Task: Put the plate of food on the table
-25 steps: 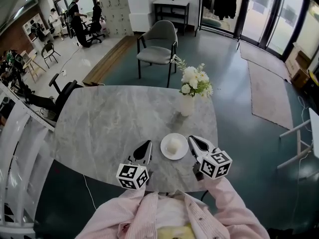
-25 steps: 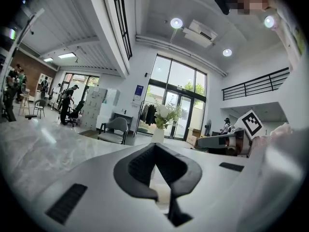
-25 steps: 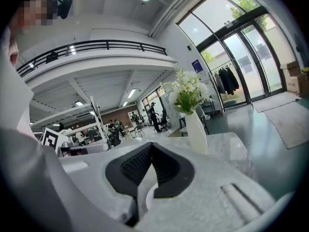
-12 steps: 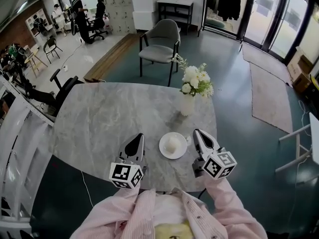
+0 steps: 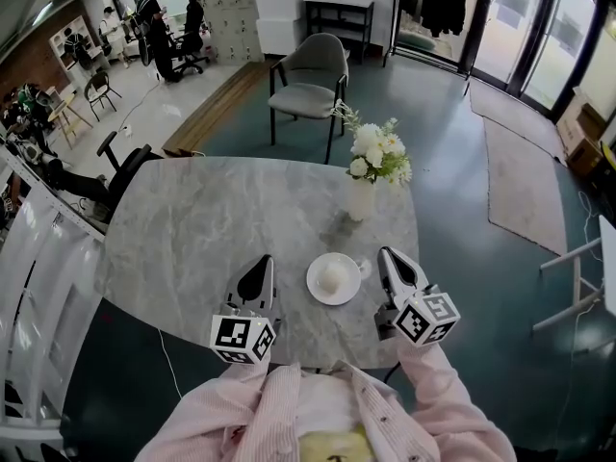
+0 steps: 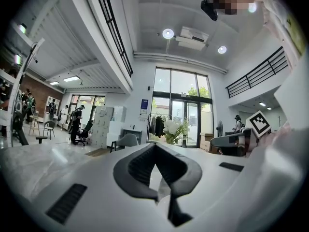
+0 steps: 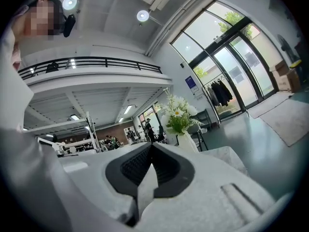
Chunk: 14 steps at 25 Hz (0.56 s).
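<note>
Between the two grippers, in the head view, the plate [image 5: 316, 291] with a pale lump of food [image 5: 333, 277], possibly a bun, is seen resting on the marble desk [image 5: 192, 229]. It lies just right of the left gripper [image 5: 258, 269] and just left of the right gripper [image 5: 393, 260], touched by neither. Beyond the fingertips a vase of flowers [image 5: 362, 198] is stood.

Through the left gripper view, the fingers [image 6: 137, 167] are seen pressed together with nothing held.

Through the right gripper view, the fingers [image 7: 170, 172] are likewise closed and empty, with the vase of flowers ahead.
</note>
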### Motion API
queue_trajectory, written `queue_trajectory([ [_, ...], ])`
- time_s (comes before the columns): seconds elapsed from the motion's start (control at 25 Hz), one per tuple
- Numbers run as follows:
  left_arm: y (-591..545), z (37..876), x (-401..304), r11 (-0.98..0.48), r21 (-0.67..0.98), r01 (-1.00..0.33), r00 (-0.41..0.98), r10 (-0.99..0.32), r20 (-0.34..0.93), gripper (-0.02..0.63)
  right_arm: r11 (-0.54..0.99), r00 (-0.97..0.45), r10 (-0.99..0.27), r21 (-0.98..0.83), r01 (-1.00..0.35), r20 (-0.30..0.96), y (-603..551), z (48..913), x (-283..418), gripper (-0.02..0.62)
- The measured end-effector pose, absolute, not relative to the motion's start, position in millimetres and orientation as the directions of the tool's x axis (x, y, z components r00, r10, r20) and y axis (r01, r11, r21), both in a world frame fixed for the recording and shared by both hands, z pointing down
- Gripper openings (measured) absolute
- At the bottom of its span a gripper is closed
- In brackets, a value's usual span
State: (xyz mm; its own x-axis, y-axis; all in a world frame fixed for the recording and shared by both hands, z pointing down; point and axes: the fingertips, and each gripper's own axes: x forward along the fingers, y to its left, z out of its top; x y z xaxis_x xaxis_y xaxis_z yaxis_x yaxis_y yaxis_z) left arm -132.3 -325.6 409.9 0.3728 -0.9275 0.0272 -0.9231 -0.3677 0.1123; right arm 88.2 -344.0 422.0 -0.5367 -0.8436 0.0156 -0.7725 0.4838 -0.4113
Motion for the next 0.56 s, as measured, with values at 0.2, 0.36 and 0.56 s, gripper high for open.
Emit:
queue_trajectory([
  [0.2, -326.1, 411.1, -133.0, -0.364, 0.107, -0.925, 0.369, -0.929, 0.031, -0.009, 0.475, -0.528, -0.849, -0.404, -0.782, 0.023, -344.2, 423.4, 91.3, 0.005],
  [0.36, -326.3, 413.0, -134.5, -0.360, 0.105, -0.927, 0.365, -0.930, 0.036, -0.009, 0.474, -0.524, -0.851, -0.393, -0.788, 0.025, -344.5, 422.8, 93.2, 0.005],
  [0.56, -327.7, 415.7, -133.8, -0.360, 0.104, -0.927, 0.366, -0.930, 0.041, -0.009, 0.472, -0.520, -0.854, -0.382, -0.795, 0.028, -345.7, 424.5, 95.6, 0.005],
])
